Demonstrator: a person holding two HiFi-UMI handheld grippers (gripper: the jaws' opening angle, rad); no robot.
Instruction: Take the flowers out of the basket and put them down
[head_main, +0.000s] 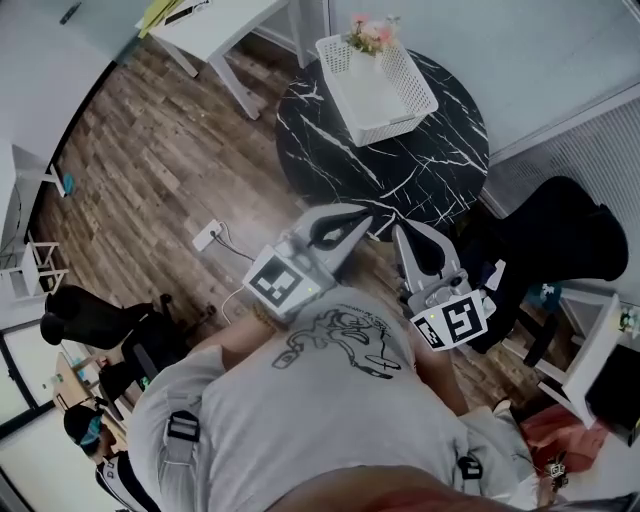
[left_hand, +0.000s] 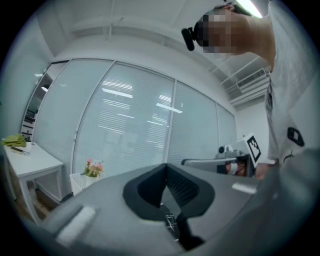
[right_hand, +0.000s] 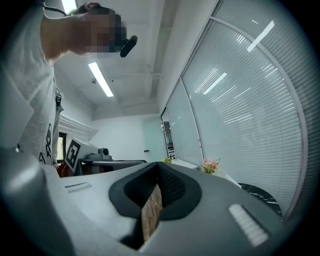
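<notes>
Nearest: the person's grey printed T-shirt (head_main: 330, 400) fills the lower head view.

Just ahead of the chest: left claw (head_main: 358, 222) and right claw (head_main: 403, 236), side by side and apart, tips over the near rim of the tabletop (head_main: 420, 165). Left claw (left_hand: 166, 169): jaws pressed together, nothing between them. Right claw (right_hand: 157, 169): same, pressed together, nothing held.

Floor level: wood-plank floor (head_main: 150, 150); a white power strip (head_main: 207, 235) with cable lies left of the left claw. A black office chair (head_main: 560, 240) stands just right of the right claw, against the tabletop's edge.

Middle: round black marble tabletop; a bare stretch of it lies between the claws and the white mesh basket (head_main: 415, 90).

Far: flowers (head_main: 370, 35), pink and upright, stand at the basket's far end, well apart from both claws. Left gripper view shows them (left_hand: 92, 167) low left, before a glass partition (left_hand: 130, 120) with blinds. A white desk (head_main: 215, 25) stands left of the basket.
</notes>
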